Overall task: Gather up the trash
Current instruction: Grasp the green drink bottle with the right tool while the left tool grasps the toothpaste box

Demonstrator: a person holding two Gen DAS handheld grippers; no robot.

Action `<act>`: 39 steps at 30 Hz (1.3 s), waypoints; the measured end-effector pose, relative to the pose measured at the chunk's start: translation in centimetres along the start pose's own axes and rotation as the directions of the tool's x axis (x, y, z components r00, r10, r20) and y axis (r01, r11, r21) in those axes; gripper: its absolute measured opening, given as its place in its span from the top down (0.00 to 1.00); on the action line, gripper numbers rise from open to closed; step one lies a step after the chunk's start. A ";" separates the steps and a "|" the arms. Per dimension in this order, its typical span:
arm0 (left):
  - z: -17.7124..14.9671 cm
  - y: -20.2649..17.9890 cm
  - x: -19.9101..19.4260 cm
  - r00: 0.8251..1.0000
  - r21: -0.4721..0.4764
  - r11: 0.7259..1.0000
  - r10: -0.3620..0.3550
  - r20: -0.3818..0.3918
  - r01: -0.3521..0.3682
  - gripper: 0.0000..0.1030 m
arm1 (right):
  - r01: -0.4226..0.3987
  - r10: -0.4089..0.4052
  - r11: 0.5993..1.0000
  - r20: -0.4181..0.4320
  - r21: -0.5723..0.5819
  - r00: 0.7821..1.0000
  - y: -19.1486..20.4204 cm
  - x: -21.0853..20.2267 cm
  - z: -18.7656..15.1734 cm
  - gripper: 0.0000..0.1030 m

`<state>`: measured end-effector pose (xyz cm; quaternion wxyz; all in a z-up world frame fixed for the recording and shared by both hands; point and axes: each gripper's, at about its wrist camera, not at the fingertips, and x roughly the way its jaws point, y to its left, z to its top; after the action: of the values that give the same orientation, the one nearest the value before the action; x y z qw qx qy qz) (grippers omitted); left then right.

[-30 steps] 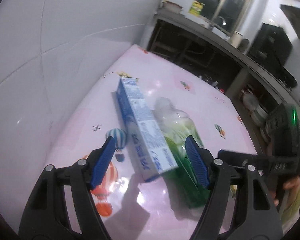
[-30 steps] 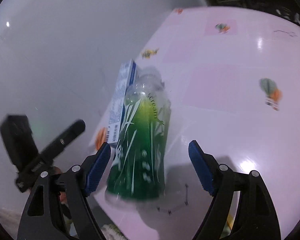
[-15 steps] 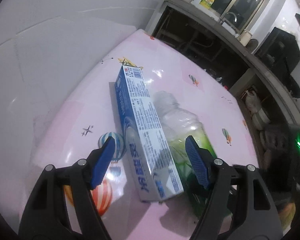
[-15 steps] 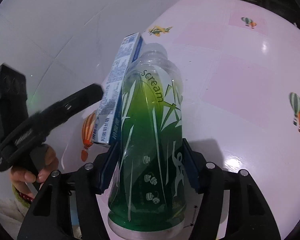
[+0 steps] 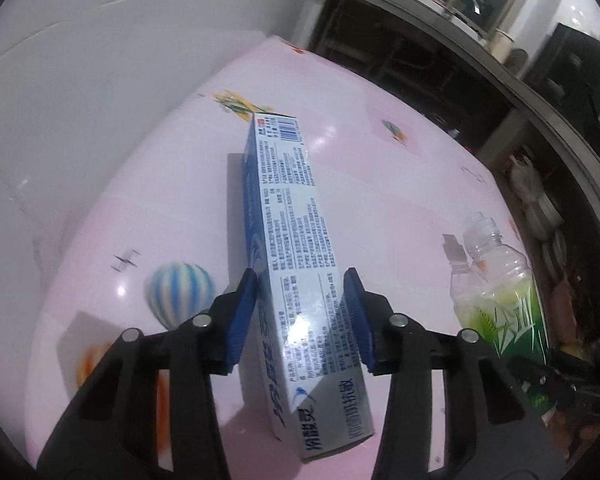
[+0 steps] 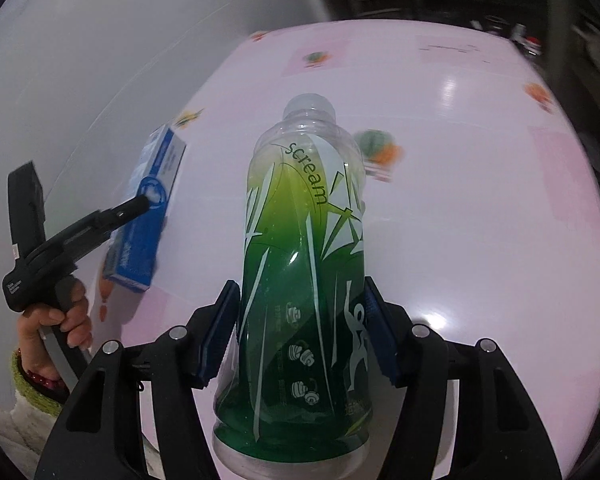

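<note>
My left gripper (image 5: pixel 302 316) is shut on a long blue-and-white toothpaste box (image 5: pixel 296 248), its blue pads on both long sides; the box is lifted off the pink table (image 5: pixel 380 120). My right gripper (image 6: pixel 300 332) is shut on an uncapped clear bottle with a green label (image 6: pixel 304 264), held above the table. The bottle also shows at the right of the left wrist view (image 5: pixel 500 292). The box and the left gripper show at the left of the right wrist view (image 6: pixel 148 216).
The pink tablecloth (image 6: pixel 480 200) has balloon prints. A white wall (image 5: pixel 100 60) runs along the table's left side. Dark shelving with kitchen items (image 5: pixel 500 60) stands beyond the far edge.
Both grippers closed, the left on the box and the right on the bottle. Box and bottle lay side by side; now they are lifted and apart.
</note>
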<state>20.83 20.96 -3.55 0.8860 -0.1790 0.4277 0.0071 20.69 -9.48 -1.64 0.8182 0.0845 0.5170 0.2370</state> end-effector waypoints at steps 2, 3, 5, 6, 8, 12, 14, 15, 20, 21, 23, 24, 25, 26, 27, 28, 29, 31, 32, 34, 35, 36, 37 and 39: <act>-1.0 -1.6 -0.1 0.998 0.031 0.999 -0.044 -0.034 0.045 0.61 | 0.016 -0.017 0.999 0.018 0.035 1.000 -1.4 -1.0 -1.1 0.42; -1.7 -2.5 -0.2 0.997 0.050 0.997 -0.064 -0.052 0.067 0.61 | 0.024 -0.025 0.999 0.023 0.045 0.999 -2.0 -1.5 -1.6 0.42; -3.3 -4.6 -0.6 0.991 0.101 0.989 -0.101 -0.088 0.109 0.61 | 0.043 -0.046 0.996 0.035 0.073 0.998 -3.3 -3.0 -3.1 0.42; -4.4 -5.8 -0.9 0.986 0.131 0.982 -0.123 -0.110 0.137 0.61 | 0.054 -0.058 0.995 0.038 0.088 0.998 -3.9 -3.8 -3.9 0.42; -6.0 -7.8 -1.3 0.976 0.181 0.966 -0.158 -0.153 0.185 0.61 | 0.078 -0.082 0.991 0.041 0.109 0.996 -4.6 -4.9 -5.2 0.42; -8.4 -10.7 -1.9 0.954 0.231 0.940 -0.201 -0.223 0.252 0.60 | 0.097 -0.105 0.983 0.041 0.158 0.994 -6.1 -6.6 -7.5 0.42; -8.6 -11.5 -1.8 0.952 0.244 0.936 -0.197 -0.235 0.254 0.60 | 0.097 -0.105 0.979 0.040 0.179 0.994 -6.6 -7.0 -8.1 0.42; -8.6 -11.7 -1.6 0.952 0.247 0.935 -0.195 -0.238 0.254 0.60 | 0.094 -0.104 0.978 0.045 0.187 0.994 -6.8 -7.3 -8.2 0.41; -8.0 -12.3 0.4 0.945 0.243 0.939 -0.173 -0.277 0.243 0.55 | 0.080 -0.099 0.968 0.069 0.239 0.993 -8.2 -6.3 -7.4 0.26; -7.8 -12.4 0.8 0.945 0.242 0.940 -0.168 -0.280 0.239 0.55 | 0.070 -0.089 0.967 0.070 0.245 0.994 -8.5 -6.1 -7.1 0.26; -7.5 -12.5 1.3 0.945 0.242 0.941 -0.164 -0.282 0.235 0.54 | 0.045 -0.064 0.963 0.066 0.264 0.996 -9.2 -5.8 -6.8 0.26; -7.5 -12.7 1.5 0.946 0.242 0.943 -0.157 -0.283 0.229 0.54 | 0.044 -0.063 0.962 0.060 0.269 0.996 -9.7 -5.9 -6.8 0.25; -7.5 -12.8 1.6 0.946 0.244 0.943 -0.156 -0.283 0.228 0.54 | 0.041 -0.058 0.962 0.053 0.268 0.997 -9.9 -5.7 -6.5 0.25; -7.5 -13.0 1.8 0.947 0.249 0.942 -0.153 -0.283 0.227 0.54 | 0.040 -0.055 0.965 0.050 0.260 0.997 -9.9 -5.6 -6.4 0.25; -7.4 -13.0 1.8 0.947 0.252 0.941 -0.151 -0.284 0.225 0.54 | 0.038 -0.051 0.967 0.044 0.254 0.998 -9.6 -5.6 -6.4 0.25; -7.4 -13.1 2.0 0.947 0.253 0.941 -0.150 -0.284 0.224 0.54 | 0.036 -0.047 0.967 0.039 0.253 0.998 -9.6 -5.5 -6.3 0.25; -7.3 -13.2 2.2 0.947 0.255 0.941 -0.148 -0.285 0.223 0.54 | 0.033 -0.043 0.967 0.034 0.254 0.998 -9.7 -5.5 -6.1 0.25; -7.4 -13.0 2.1 0.949 0.266 0.938 -0.145 -0.281 0.222 0.54 | 0.031 -0.039 0.966 0.026 0.258 0.999 -9.9 -5.6 -5.9 0.25; -7.2 -13.1 2.1 0.949 0.269 0.937 -0.143 -0.280 0.221 0.54 | 0.025 -0.033 0.965 0.025 0.263 0.999 -9.9 -5.7 -5.8 0.25; -7.3 -13.1 2.1 0.951 0.278 0.935 -0.142 -0.275 0.220 0.55 | 0.000 -0.007 0.962 0.026 0.274 1.000 -10.6 -5.6 -5.2 0.25; -7.3 -13.1 2.1 0.953 0.284 0.934 -0.140 -0.270 0.218 0.55 | -0.015 0.008 0.959 0.024 0.282 1.000 -10.8 -5.6 -5.1 0.25; -7.3 -13.1 2.1 0.954 0.287 0.933 -0.139 -0.267 0.217 0.56 | -0.024 0.018 0.957 0.021 0.291 1.000 -11.1 -5.6 -4.9 0.25; -7.4 -13.2 2.1 0.955 0.289 0.933 -0.139 -0.263 0.215 0.56 | -0.028 0.023 0.955 0.020 0.294 1.000 -11.2 -5.5 -4.8 0.25; -7.4 -13.3 2.1 0.958 0.297 0.932 -0.135 -0.254 0.209 0.59 | -0.032 0.029 0.953 0.016 0.301 0.999 -11.4 -5.3 -4.5 0.25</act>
<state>18.76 5.86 -5.24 0.8451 -0.0693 0.5050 -0.1612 18.21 -22.49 -3.77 0.7950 0.2174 0.5410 0.1677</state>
